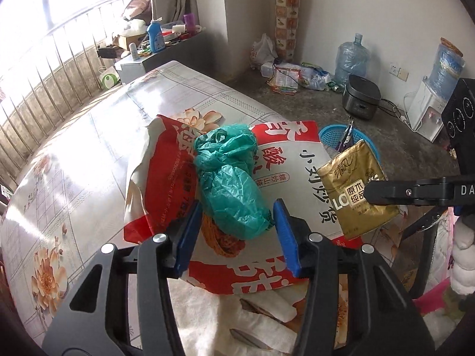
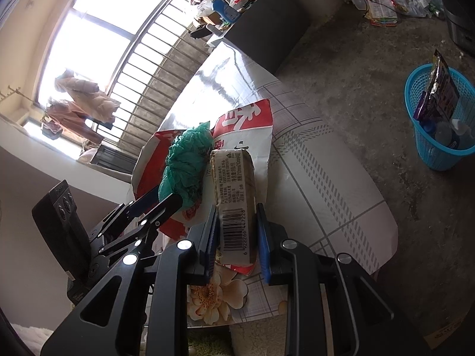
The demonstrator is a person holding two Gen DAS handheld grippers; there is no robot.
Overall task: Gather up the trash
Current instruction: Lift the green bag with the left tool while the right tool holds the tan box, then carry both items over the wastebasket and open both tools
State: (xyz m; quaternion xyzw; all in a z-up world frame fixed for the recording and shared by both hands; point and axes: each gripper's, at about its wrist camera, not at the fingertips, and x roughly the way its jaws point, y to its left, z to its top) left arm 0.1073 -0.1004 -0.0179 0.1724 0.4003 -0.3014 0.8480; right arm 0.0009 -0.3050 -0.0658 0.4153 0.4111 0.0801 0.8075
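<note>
My left gripper (image 1: 237, 216) occupies the lower centre of the left wrist view, its blue pads (image 1: 187, 231) spread on either side of the green plastic bag (image 1: 231, 184); whether either pad touches the bag cannot be determined, since the bag's lower end hides the contact line. The bag lies on a red-and-white printed paper bag (image 1: 166, 184) on the floral tablecloth (image 1: 74, 178). Beneath the green bag an orange mesh item (image 1: 222, 240) is only partly exposed and cannot be identified. At the bottom edge, white tissue (image 1: 261, 326) is cut off by the gripper body. At the right of this view, my right gripper (image 1: 368, 192) shows side-on, pinching the gold tissue packet (image 1: 353, 187); the packet masks part of the blue basket (image 1: 335, 136) on the floor behind it. In the right wrist view, the left gripper (image 2: 169, 195) enters from the lower left against the green plastic bag (image 2: 184, 166). At the centre, my right gripper (image 2: 237, 222) clamps the gold tissue packet (image 2: 234, 201), barcode side up, above the table edge. At the far right, the blue basket (image 2: 439, 148) stands on the concrete floor, holding wrappers and bottles that are hard to make out.
</note>
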